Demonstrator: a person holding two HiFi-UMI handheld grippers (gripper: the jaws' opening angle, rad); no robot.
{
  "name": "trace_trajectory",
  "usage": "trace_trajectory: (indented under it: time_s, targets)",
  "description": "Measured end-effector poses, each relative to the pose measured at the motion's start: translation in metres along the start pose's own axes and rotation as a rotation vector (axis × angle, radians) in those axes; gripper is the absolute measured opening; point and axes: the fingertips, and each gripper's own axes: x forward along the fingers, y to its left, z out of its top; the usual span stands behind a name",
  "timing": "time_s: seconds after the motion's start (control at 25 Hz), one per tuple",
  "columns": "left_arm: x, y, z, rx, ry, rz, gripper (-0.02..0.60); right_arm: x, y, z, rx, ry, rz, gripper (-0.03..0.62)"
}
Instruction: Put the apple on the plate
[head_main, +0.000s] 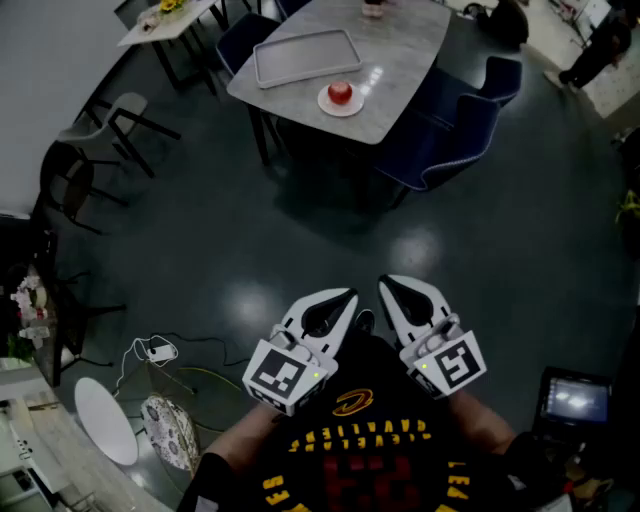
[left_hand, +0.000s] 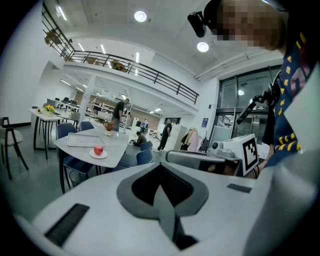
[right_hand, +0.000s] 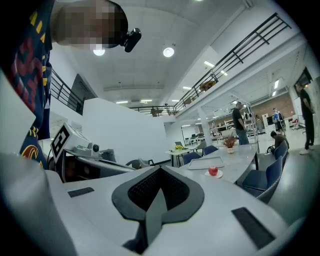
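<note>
Sitting on plate, apple; left tool, right tool closed; table cropped

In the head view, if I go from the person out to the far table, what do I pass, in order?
The left gripper and right gripper, side by side → floor → plate with the apple on it → tray.
</note>
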Motion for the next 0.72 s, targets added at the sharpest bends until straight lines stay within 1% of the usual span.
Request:
trace_trajectory:
  time_s: [0.2,0.36,0.48,0.6,0.72]
  targets:
    - [0.009,-0.008,-0.004,-0.015,0.004,0.012,0.002,-0.008,-0.012,-0.001,0.021,0.012,0.003,0.005]
    - [0.018,-0.009,-0.002,0.002,-0.02,0.038,0.002,-0.01,-0.017,0.003,0.039,-0.003,0.03,0.005]
    - [0.022,-0.014,-0.003,-0.024,-0.007,0.051,0.002,-0.013,-0.021,0.001,0.068,-0.008,0.049,0.006]
    - [0.022,-0.013,-0.01,-0.047,0.001,0.063,0.002,-0.011,-0.023,-0.009,0.083,0.022,0.058,0.006]
    - [0.021,0.002,-0.014,-0.066,-0.01,0.111,0.002,-0.007,-0.026,-0.019,0.111,0.055,0.059,0.006]
